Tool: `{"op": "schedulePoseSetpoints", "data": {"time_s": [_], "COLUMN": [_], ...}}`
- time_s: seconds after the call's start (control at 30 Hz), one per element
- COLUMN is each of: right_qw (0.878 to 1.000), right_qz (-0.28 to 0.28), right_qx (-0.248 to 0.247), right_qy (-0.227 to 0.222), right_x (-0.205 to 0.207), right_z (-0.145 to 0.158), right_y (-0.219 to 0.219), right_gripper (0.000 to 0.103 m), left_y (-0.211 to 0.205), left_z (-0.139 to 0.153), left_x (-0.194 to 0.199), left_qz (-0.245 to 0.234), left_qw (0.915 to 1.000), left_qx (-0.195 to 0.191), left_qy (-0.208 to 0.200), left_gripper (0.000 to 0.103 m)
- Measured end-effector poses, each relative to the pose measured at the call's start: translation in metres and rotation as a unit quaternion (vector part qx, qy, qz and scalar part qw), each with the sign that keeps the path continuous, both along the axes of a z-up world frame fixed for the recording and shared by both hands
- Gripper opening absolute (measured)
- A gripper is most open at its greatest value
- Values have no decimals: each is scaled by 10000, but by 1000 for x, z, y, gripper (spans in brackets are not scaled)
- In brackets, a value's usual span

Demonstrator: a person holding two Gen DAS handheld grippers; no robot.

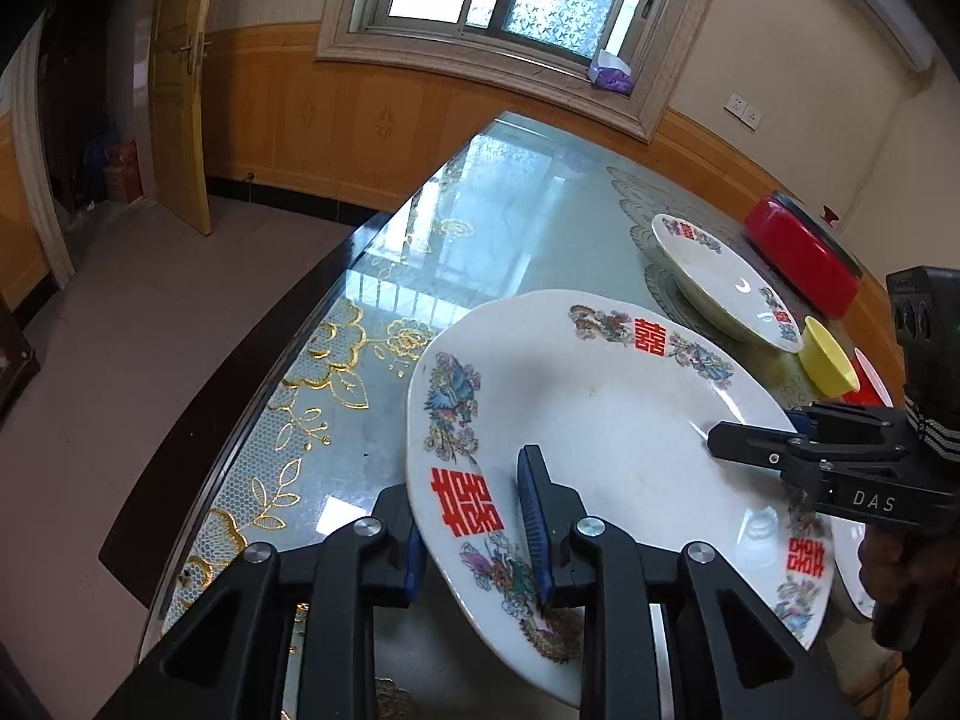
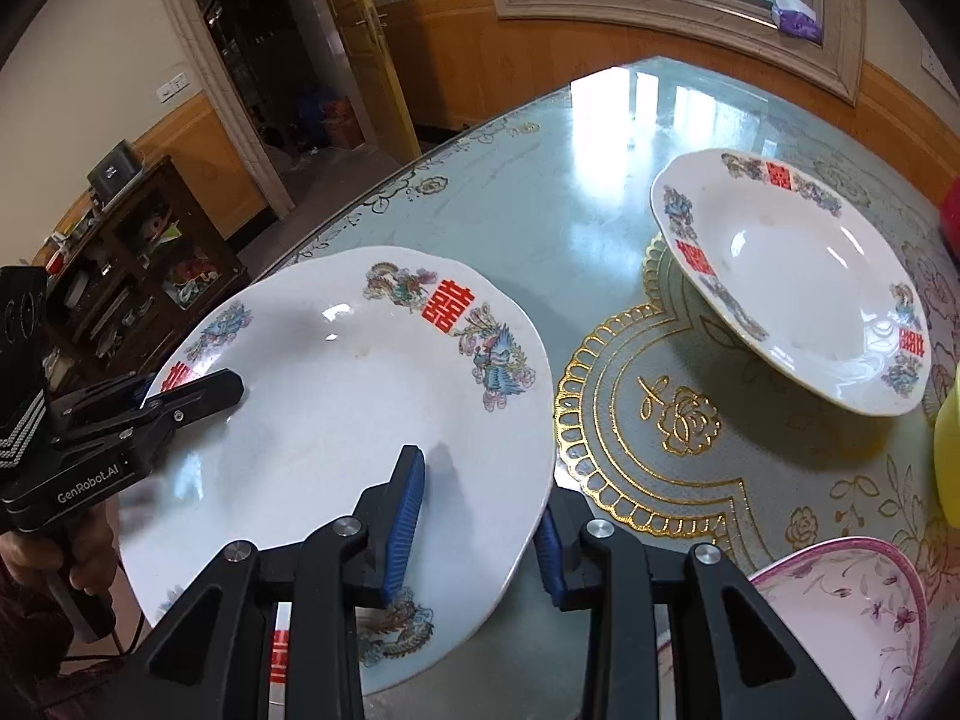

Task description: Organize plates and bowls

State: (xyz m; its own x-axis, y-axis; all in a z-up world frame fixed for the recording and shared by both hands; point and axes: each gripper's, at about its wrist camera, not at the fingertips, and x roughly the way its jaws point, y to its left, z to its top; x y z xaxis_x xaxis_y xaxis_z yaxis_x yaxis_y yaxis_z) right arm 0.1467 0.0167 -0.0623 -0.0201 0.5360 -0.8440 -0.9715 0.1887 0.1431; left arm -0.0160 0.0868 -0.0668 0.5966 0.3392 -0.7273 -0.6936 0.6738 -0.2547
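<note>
A large white plate (image 1: 600, 420) (image 2: 336, 420) with red characters and bird patterns hangs tilted above the glass-topped table (image 1: 480, 228) (image 2: 528, 198). My left gripper (image 1: 465, 498) (image 2: 192, 390) is shut on its rim, one blue pad on the inside and one under the edge. On the opposite rim my right gripper (image 2: 480, 480) (image 1: 756, 438) is shut in the same way. A second plate (image 1: 720, 276) (image 2: 798, 276) of the same pattern sits tilted on the gold-trimmed mat (image 2: 648, 420) further back.
A yellow bowl (image 1: 828, 360) (image 2: 948, 456) and a red pot (image 1: 804, 252) stand at the right. A pink-rimmed floral dish (image 2: 840, 618) lies near the right gripper. The table's dark edge (image 1: 288, 336) drops to the floor at the left. A hand (image 2: 78, 552) holds the left gripper's handle.
</note>
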Motion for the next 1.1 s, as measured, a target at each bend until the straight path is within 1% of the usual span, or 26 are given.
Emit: {"op": "schedulePoseSetpoints", "data": {"time_s": [0.37, 0.4, 0.47, 0.53, 0.57, 0.6, 0.7, 0.77, 0.87, 0.9, 0.97, 1.1], "right_qw": [9999, 9999, 9998, 9999, 9999, 9999, 9999, 9999, 9996, 9997, 9998, 10000], "right_qz": [137, 127, 57, 107, 107, 97, 75, 59, 62, 47, 49, 28], "right_qx": [89, 69, 26, 33, -14, 3, -34, -41, -87, -88, -114, -34], "right_qy": [-3, 57, 186, 111, 71, 56, 79, 136, 242, 232, 138, 79], "right_x": [-4, -3, 0, -4, -4, -4, -2, -3, -1, -1, -3, -4], "right_z": [1, 0, -3, -4, -5, -6, -5, -7, -10, -11, -11, -9], "right_y": [-7, -7, -5, -5, -4, -4, -2, -2, 0, 1, 1, -2], "right_gripper": [33, 33, 33, 33, 33, 33, 33, 33, 34, 36, 36, 33], "left_y": [-5, -5, 2, 7, 11, 14, 15, 21, 25, 26, 25, 22], "left_z": [-2, -3, -3, -3, -4, -4, 6, 9, 10, 10, 10, 10], "left_x": [1, 1, 0, -2, -3, -4, -1, 2, 9, 9, 9, 6], "left_qz": [-140, -139, -102, 10, 51, 16, -9, -65, -230, -251, -272, -282], "left_qw": [9997, 9997, 9994, 9998, 9998, 9996, 10000, 10000, 9994, 9994, 9994, 9994], "left_qx": [-120, -106, -273, -173, -193, -268, 48, 23, 179, 157, 165, 128], "left_qy": [-169, -178, -204, -60, -10, -59, 35, 32, 168, 168, 164, 126], "left_gripper": [28, 28, 27, 27, 27, 28, 28, 28, 29, 28, 28, 28]}}
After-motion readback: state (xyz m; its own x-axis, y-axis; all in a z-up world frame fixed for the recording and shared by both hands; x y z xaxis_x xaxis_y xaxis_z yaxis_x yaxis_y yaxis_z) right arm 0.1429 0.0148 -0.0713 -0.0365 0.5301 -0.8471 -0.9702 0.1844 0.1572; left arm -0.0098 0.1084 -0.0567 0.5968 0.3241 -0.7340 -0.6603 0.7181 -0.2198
